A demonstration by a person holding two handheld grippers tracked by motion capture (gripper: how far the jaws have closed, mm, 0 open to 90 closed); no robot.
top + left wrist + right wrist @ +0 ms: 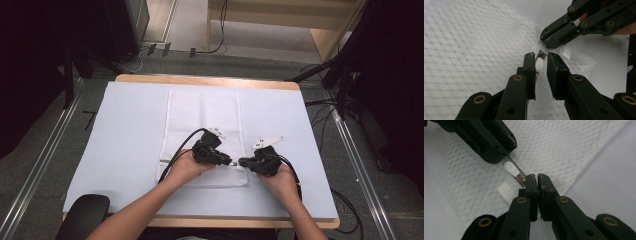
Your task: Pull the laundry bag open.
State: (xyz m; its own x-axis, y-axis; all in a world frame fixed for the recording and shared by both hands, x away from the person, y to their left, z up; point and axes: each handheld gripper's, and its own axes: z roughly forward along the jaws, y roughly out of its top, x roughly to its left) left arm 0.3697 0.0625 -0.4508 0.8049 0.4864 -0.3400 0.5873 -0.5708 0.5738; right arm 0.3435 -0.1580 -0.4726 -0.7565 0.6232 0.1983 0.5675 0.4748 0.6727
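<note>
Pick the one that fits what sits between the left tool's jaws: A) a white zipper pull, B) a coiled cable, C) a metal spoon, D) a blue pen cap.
A: in the left gripper view, the white zipper pull of the mesh bag sits between the jaws of the left tool.

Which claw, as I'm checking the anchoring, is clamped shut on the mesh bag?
The right claw: its jaws pinch the mesh bag at its edge. The left claw stands gapped around the white zipper pull.
</note>
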